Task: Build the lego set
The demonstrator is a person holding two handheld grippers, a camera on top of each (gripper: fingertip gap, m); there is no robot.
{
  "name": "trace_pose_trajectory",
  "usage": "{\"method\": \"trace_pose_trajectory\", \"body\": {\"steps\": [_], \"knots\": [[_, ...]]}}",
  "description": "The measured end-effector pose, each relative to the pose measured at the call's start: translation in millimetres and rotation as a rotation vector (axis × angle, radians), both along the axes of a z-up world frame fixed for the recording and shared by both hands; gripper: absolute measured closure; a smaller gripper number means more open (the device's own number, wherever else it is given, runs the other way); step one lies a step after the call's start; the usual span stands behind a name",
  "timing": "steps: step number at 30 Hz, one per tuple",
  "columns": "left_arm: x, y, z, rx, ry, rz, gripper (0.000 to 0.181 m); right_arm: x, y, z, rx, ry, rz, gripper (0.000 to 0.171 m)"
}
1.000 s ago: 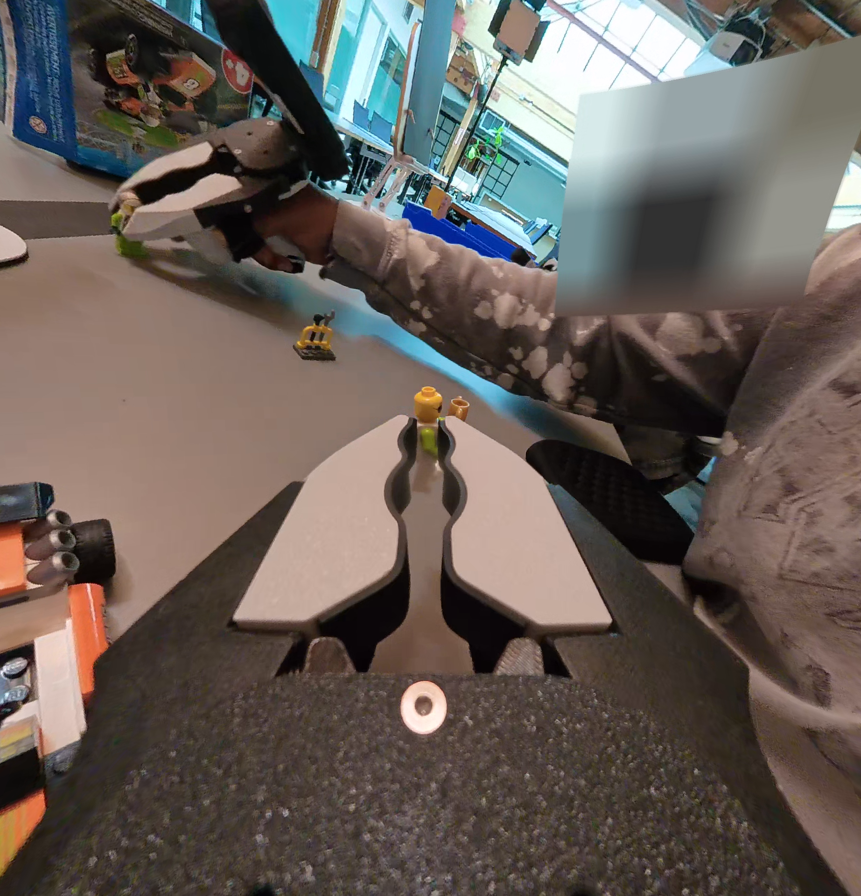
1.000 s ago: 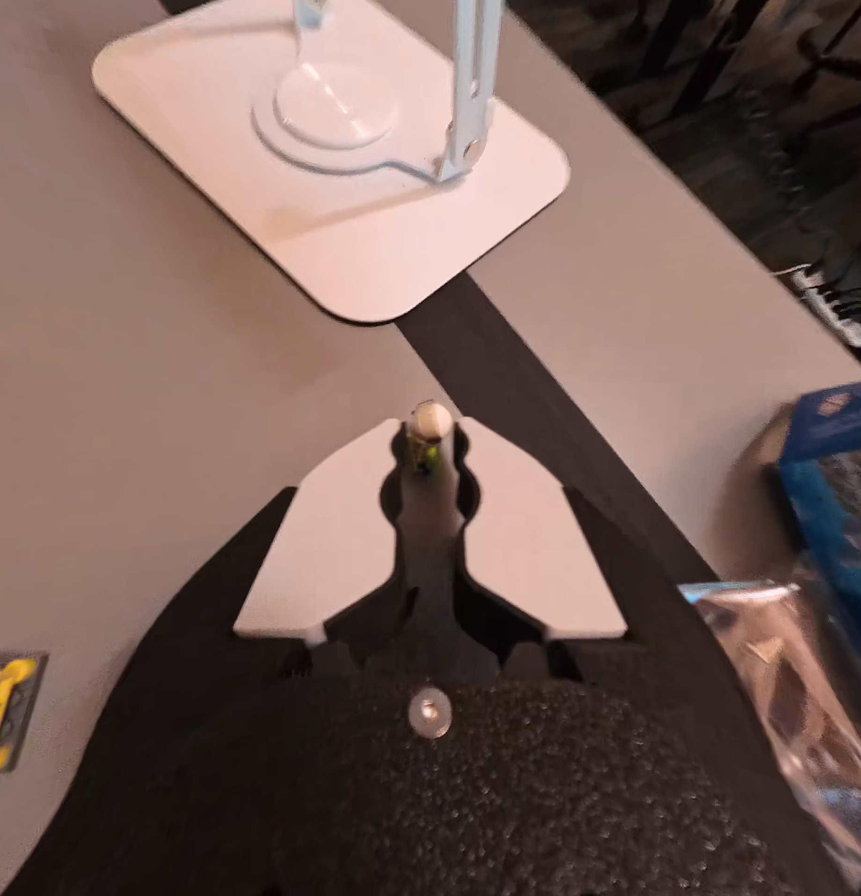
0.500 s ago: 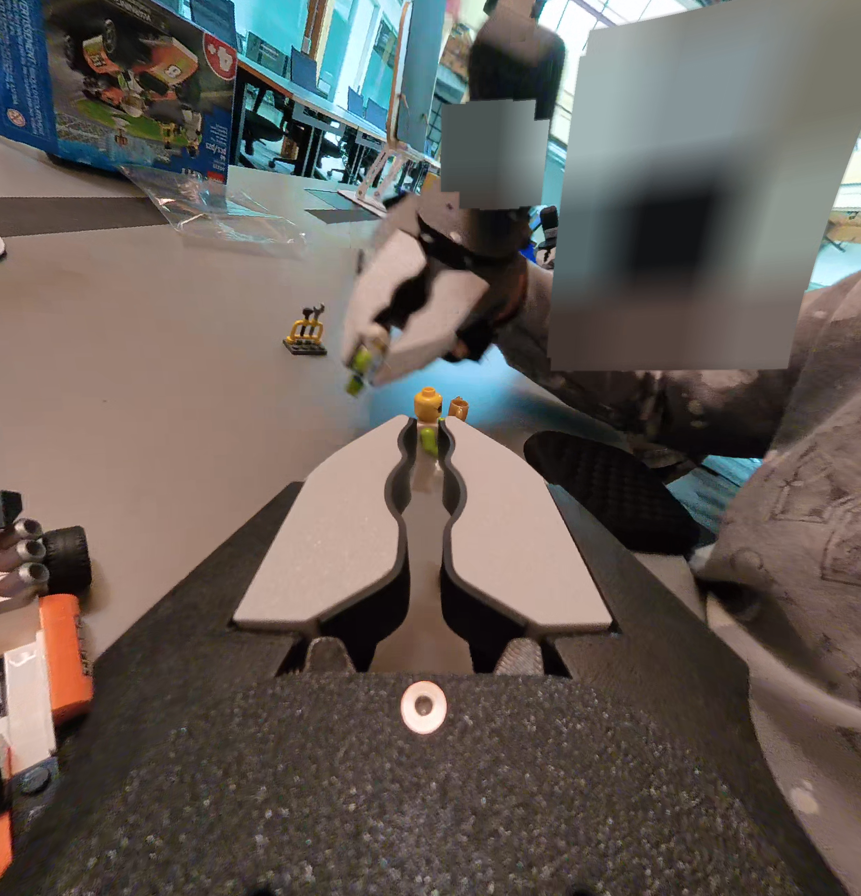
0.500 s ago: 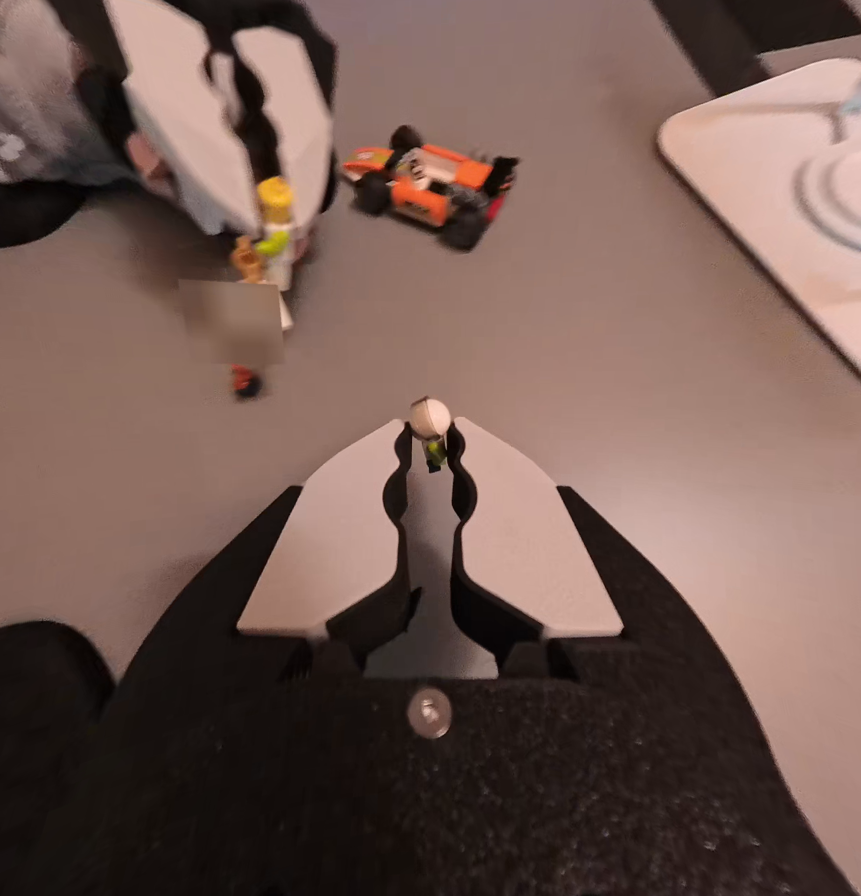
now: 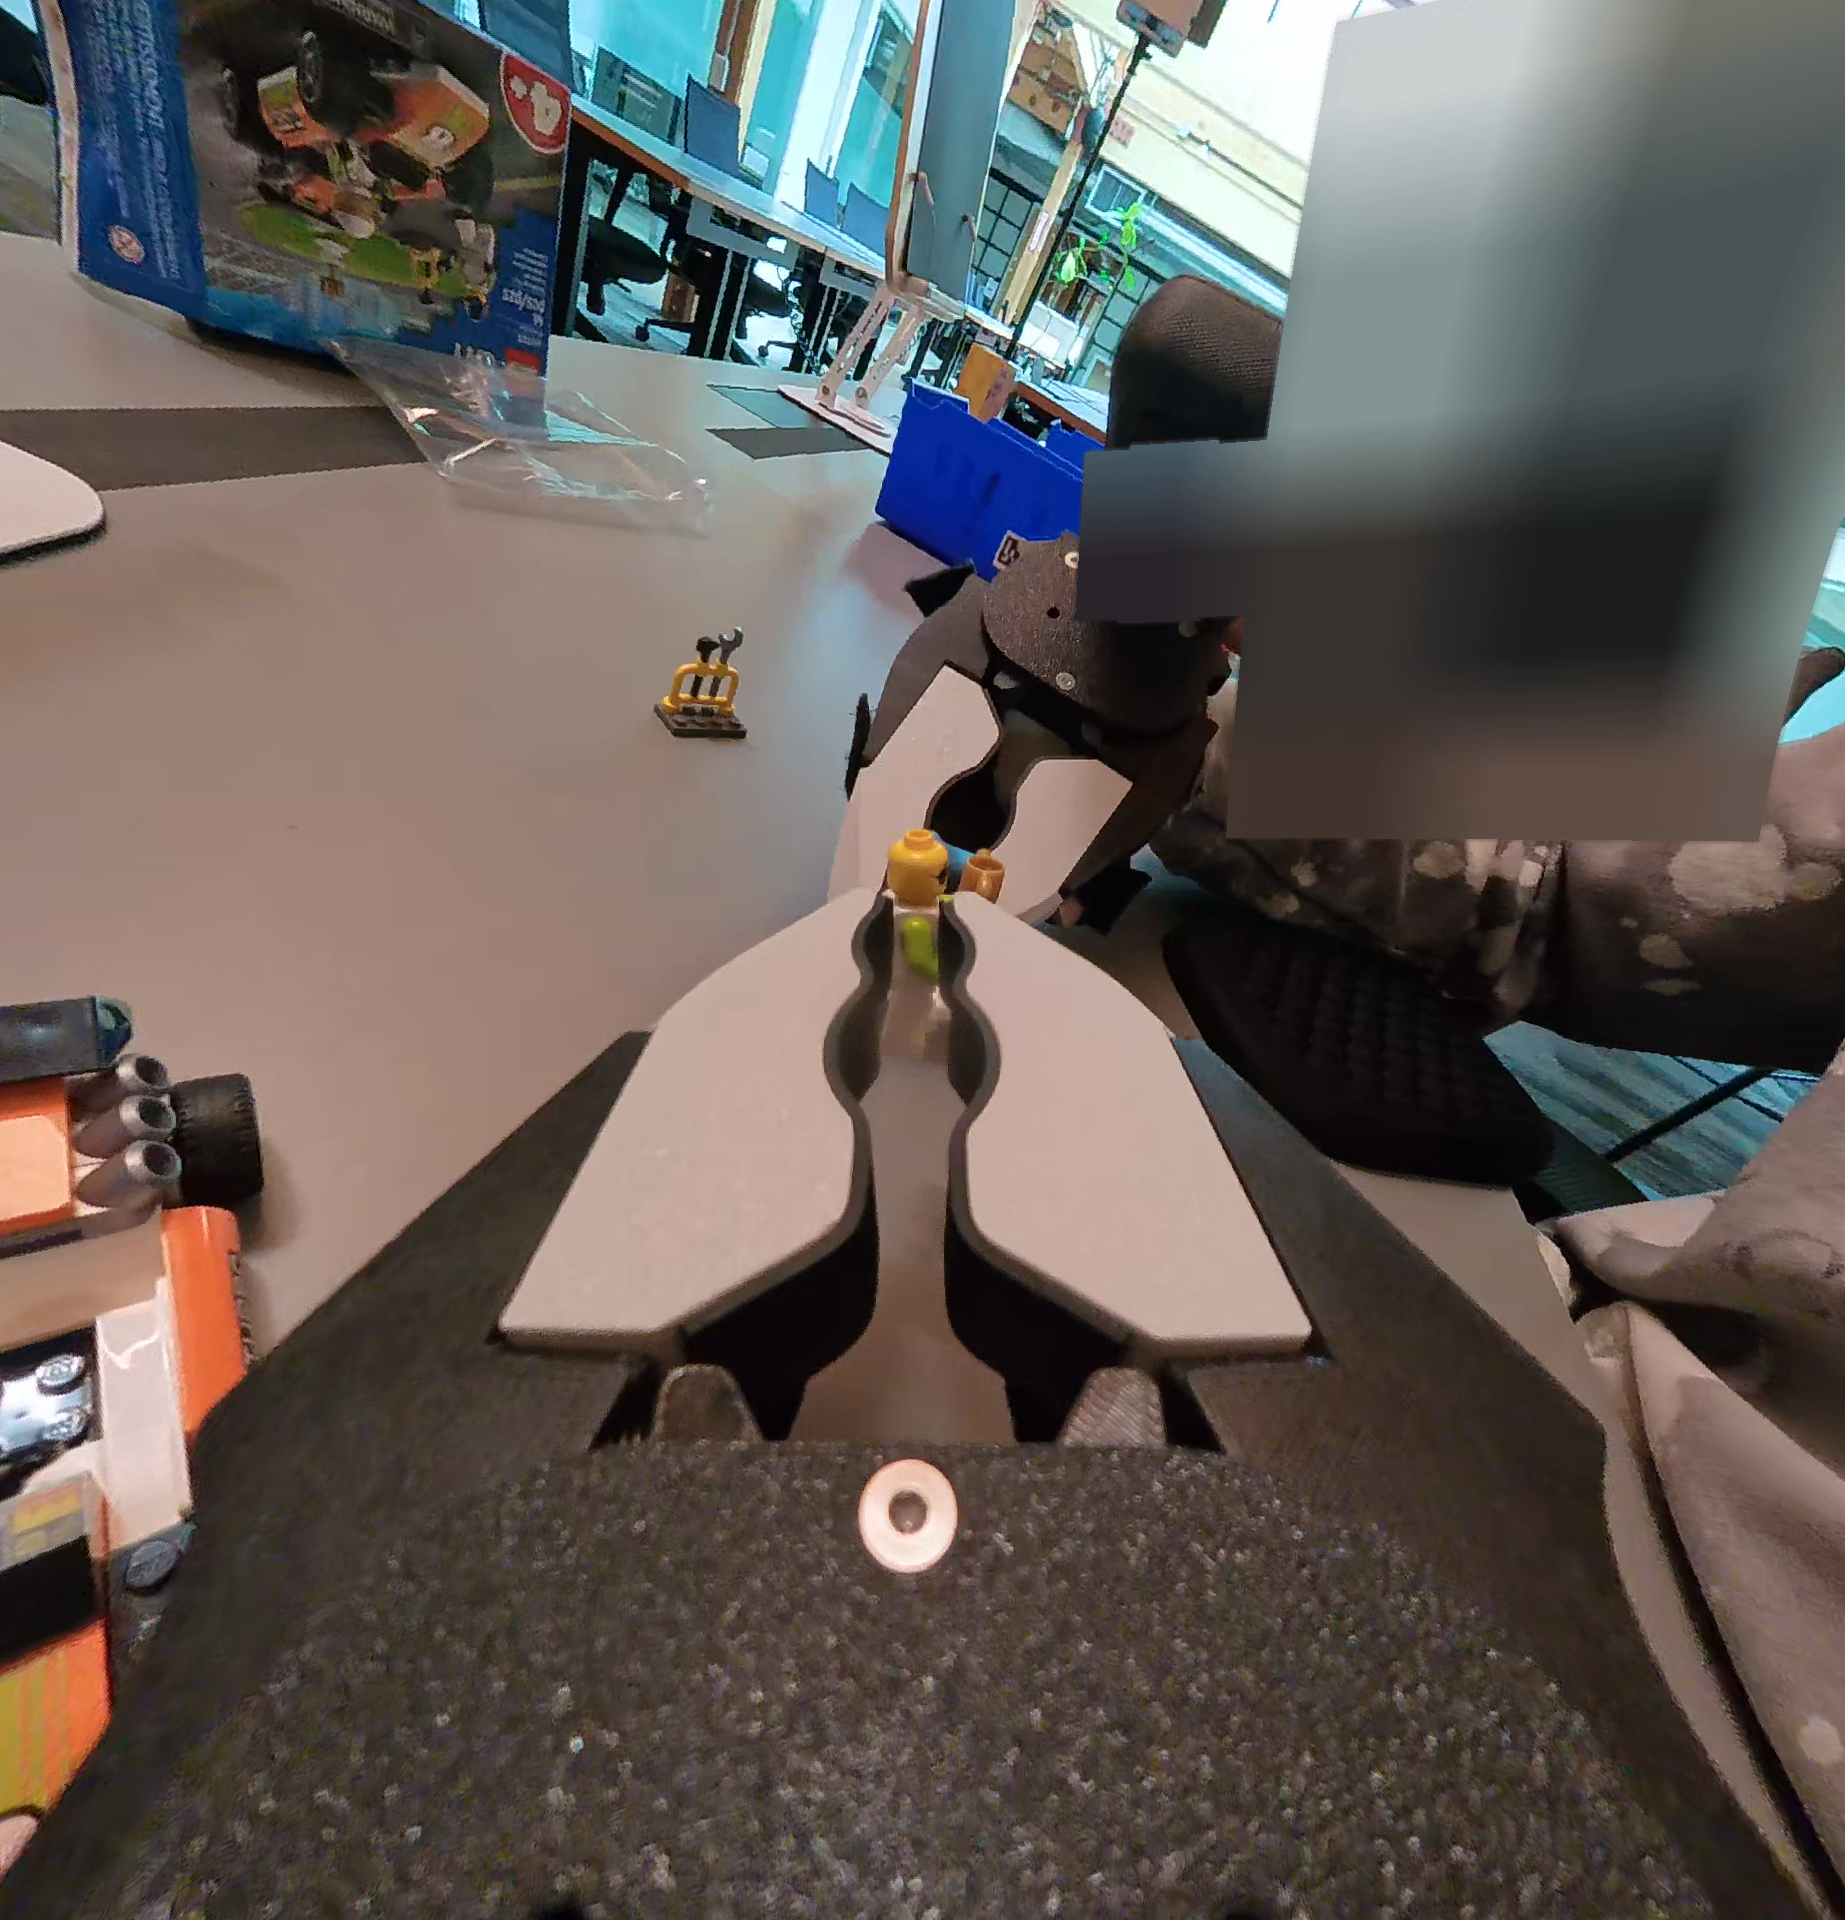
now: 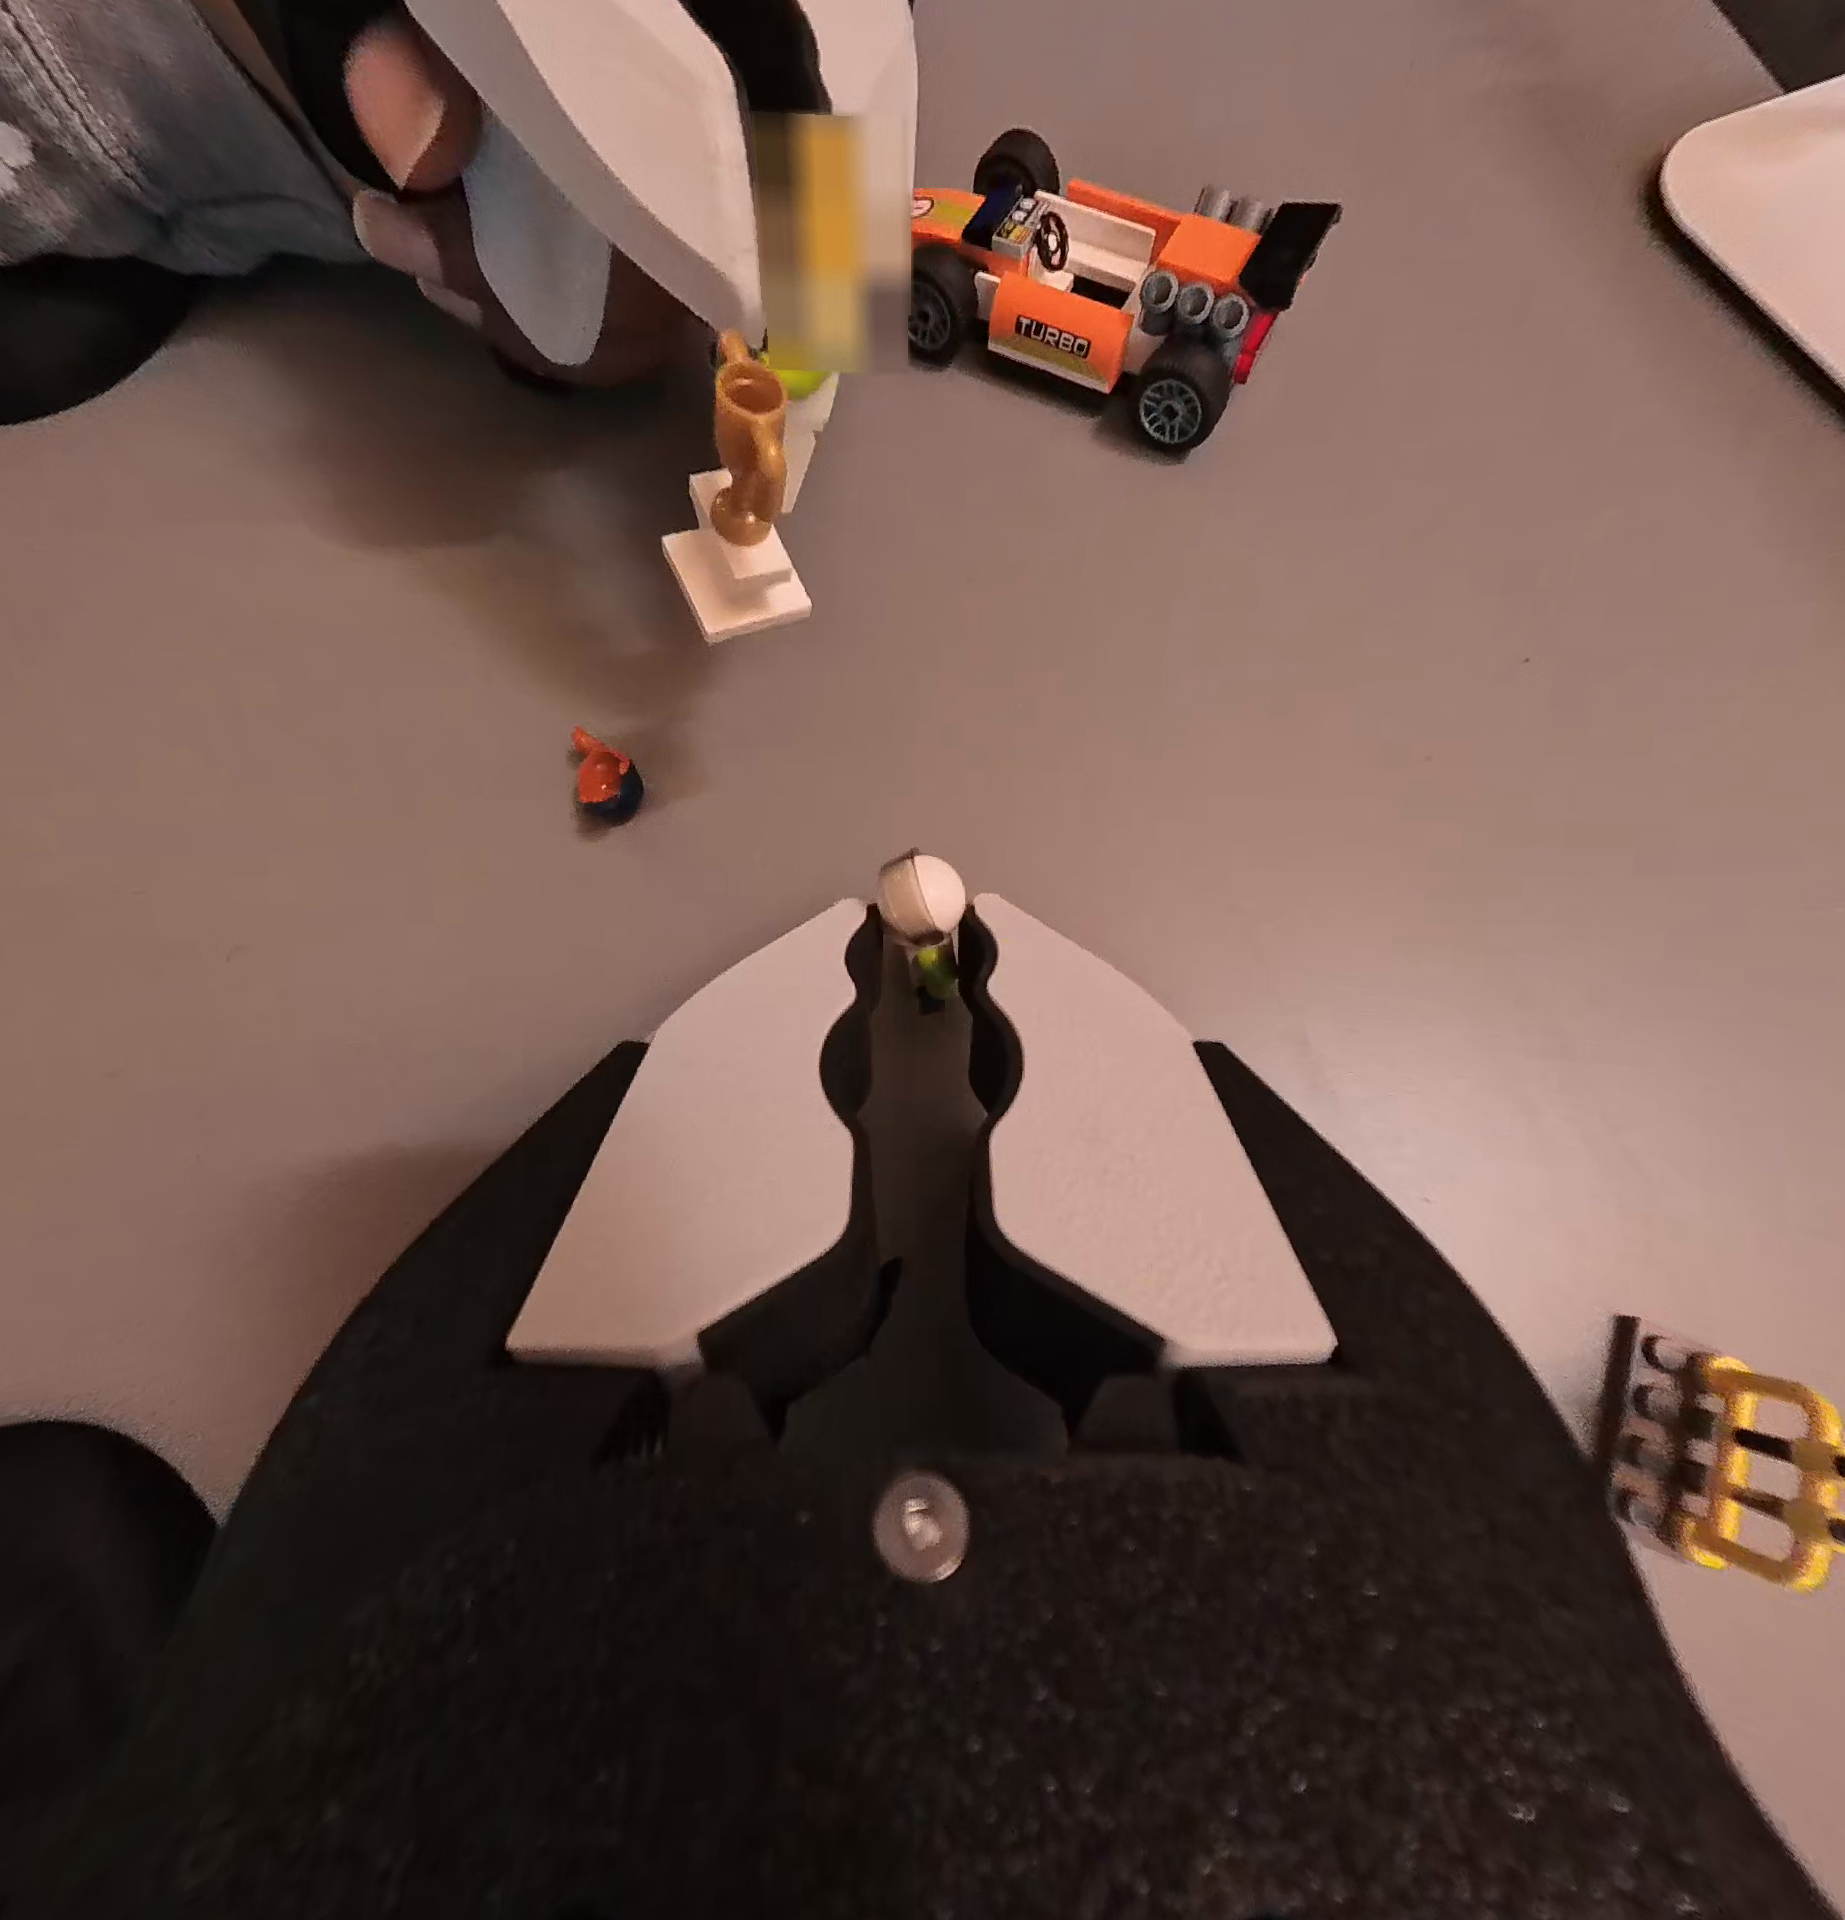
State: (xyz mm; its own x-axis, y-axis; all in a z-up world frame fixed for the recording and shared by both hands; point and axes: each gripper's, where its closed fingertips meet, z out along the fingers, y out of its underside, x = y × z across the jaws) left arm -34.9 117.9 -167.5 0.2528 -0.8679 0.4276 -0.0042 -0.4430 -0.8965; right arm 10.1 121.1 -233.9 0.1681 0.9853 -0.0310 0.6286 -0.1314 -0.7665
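Left wrist view: left gripper (image 5: 916, 914) is clamping a minifigure (image 5: 918, 904) btwn its fingertips, yellow head poking out past the tips, lime arm showing in the gap. Gold trophy (image 5: 985, 875) is sitting just beside the head, on the far side. Right gripper (image 5: 985, 821) is pointing down twd the tips from behind; its own load isn't visible from here. Orange race car (image 5: 87, 1278) is sitting at the left edge on the grey table (image 5: 378, 831). Farther back are a small yellow tool rack (image 5: 702, 694), a clear plastic bag (image 5: 544, 447) and the blue set box (image 5: 305, 166).

Right wrist view: right gripper (image 6: 923, 914) is squeezing a 2nd minifigure w/ white helmet (image 6: 920, 896), helmet sticking out past the tips, lime bit in the gap. Left gripper (image 6: 783, 312) is coming in top left, its figure partly under a blur patch. Trophy (image 6: 749, 447) is standing upright on a white stepped base, touching that figure. Small orange piece (image 6: 604, 779) is lying near, apart from both. Race car (image 6: 1094, 291) is at top right, tool rack (image 6: 1749, 1465) at right edge.
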Motion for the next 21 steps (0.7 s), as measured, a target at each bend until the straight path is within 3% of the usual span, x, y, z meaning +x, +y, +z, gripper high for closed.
{"method": "trace_pose_trajectory", "body": {"steps": [21], "knots": [[3.4, 4.3, -8.7, -0.083, 0.026, -0.015, 0.173, 4.7, -0.7, 0.4, 0.025, 0.028, 0.037, 0.148]]}}
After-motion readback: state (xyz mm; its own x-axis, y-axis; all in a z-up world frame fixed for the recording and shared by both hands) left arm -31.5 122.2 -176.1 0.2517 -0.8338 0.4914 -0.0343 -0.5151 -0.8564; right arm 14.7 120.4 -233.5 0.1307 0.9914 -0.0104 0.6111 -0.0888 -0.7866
